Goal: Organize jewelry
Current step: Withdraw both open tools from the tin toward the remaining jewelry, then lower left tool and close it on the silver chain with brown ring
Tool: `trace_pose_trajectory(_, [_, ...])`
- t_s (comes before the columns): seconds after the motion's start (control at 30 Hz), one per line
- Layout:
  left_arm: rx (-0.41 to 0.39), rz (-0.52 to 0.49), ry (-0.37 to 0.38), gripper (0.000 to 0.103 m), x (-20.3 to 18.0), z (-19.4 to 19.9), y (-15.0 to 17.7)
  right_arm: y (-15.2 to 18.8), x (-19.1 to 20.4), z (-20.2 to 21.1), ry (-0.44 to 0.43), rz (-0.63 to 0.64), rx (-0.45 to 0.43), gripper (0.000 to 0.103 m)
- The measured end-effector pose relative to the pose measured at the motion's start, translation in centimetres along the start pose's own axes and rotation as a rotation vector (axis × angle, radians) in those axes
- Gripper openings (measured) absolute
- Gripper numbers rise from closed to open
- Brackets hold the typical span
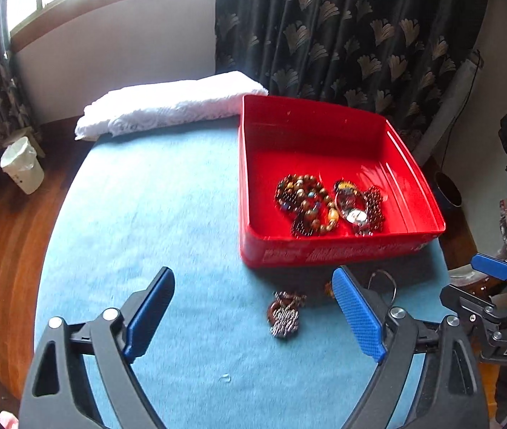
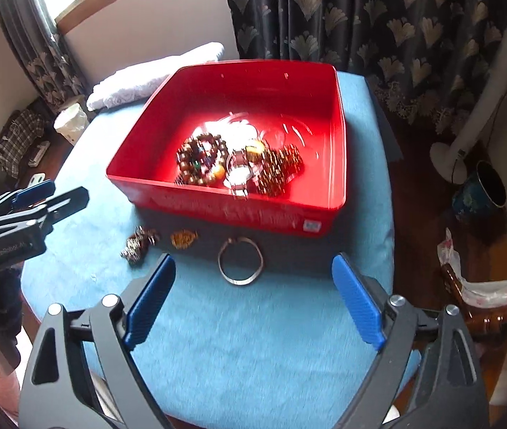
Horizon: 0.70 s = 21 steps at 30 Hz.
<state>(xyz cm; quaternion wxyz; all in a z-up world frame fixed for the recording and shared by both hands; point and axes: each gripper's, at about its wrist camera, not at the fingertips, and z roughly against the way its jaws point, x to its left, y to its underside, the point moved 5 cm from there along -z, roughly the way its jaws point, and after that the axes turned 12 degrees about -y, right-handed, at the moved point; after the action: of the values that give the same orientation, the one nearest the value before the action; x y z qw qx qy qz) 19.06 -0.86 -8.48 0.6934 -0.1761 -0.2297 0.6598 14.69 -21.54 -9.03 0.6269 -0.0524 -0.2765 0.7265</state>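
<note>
Red tray [image 1: 325,132]: plastic, on blue tabletop cloth [image 1: 146,214], holds a heap of jewelry.
Heap in tray [image 1: 328,205]: beaded bracelets and a small watch; motion-blurred in the right wrist view [image 2: 239,164], single pieces hard to separate.
Loose pieces: silver-brown cluster [image 1: 284,316], small amber piece [image 2: 183,239], metal bangle [image 2: 240,262], all on the cloth just in front of the tray.
Hidden: bangle mostly behind a blue pad in the left wrist view; amber piece barely shows there.
Left gripper [image 1: 253,316]: jaws spread wide, nothing between pads, touching nothing.
Right gripper [image 2: 253,304]: jaws spread wide, empty, bangle just beyond the tips.
White towel [image 1: 167,105]: folded, far edge.
</note>
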Motion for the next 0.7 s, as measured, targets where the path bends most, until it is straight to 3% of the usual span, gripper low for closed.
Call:
trace_pose_trajectory(0.4, [0.059, -0.036, -0.039, 0.088, 0.2, -1.0, 3.9, 3.4, 0.1, -2.4, -0.025, -0.051, 0.076, 0.091])
trace_pose_trajectory(0.7, [0.072, -0.046, -0.044, 0.087, 0.1, -2.0, 4.9, 3.7, -0.2, -3.7, -0.067, -0.049, 0.086, 0.091])
